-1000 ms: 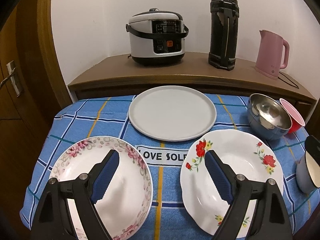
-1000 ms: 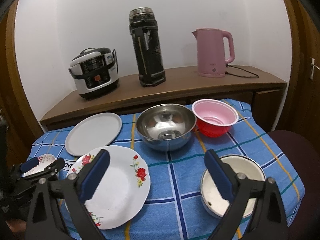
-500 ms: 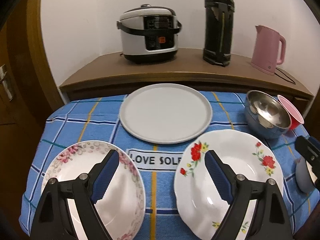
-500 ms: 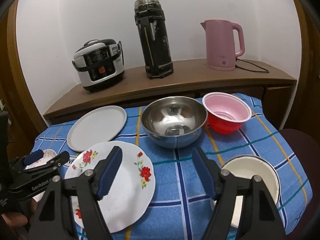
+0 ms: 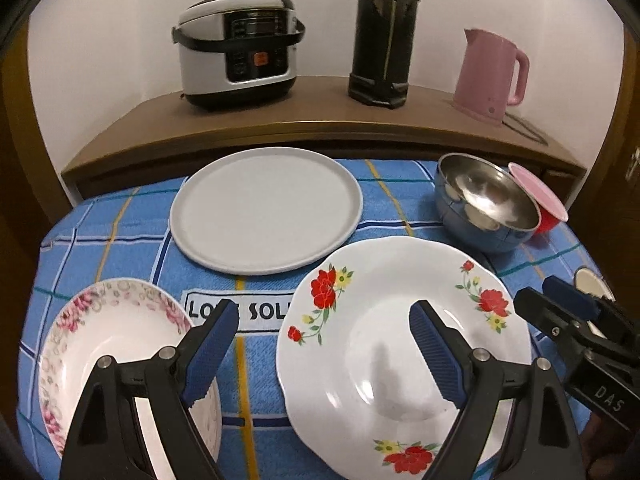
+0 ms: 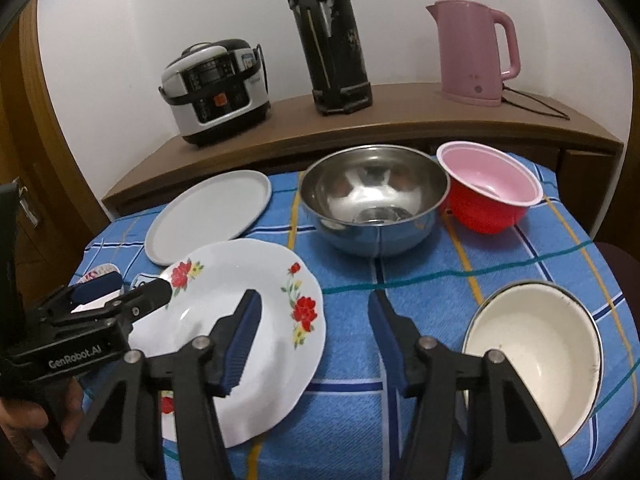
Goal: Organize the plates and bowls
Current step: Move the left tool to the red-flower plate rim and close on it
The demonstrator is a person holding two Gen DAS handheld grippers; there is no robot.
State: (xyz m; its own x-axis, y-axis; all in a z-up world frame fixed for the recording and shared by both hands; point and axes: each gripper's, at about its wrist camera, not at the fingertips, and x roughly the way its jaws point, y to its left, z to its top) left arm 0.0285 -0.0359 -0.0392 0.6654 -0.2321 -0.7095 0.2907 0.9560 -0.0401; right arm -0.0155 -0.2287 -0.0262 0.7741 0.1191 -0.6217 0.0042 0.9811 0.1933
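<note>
Red-flowered plate [image 6: 256, 320]: lower left of right view, flat on blue cloth [image 6: 440, 272]; judged stiff, glazed, slippery, breakable; best pinched at rim.
Right gripper [image 6: 314, 340]: half spread, jaws just closing, rim between, not gripped.
Left gripper [image 5: 324, 352]: spread wide, nothing held.

Flat plate [image 5: 266, 210] at the rear left of the table [image 6: 500, 264], two flowered plates [image 5: 400, 344] [image 5: 120, 360] side by side before it; steel bowl [image 6: 374, 196] right, plastic bowl [image 6: 490, 190] touching it, enamel bowl [image 6: 536, 348] nearer.

Blue plaid tablecloth [image 5: 120, 240], white plate with red flowers [image 5: 400, 320]. Pink-rose plate [image 5: 100, 340], plain grey plate [image 5: 266, 210], pink kettle [image 6: 472, 52].
</note>
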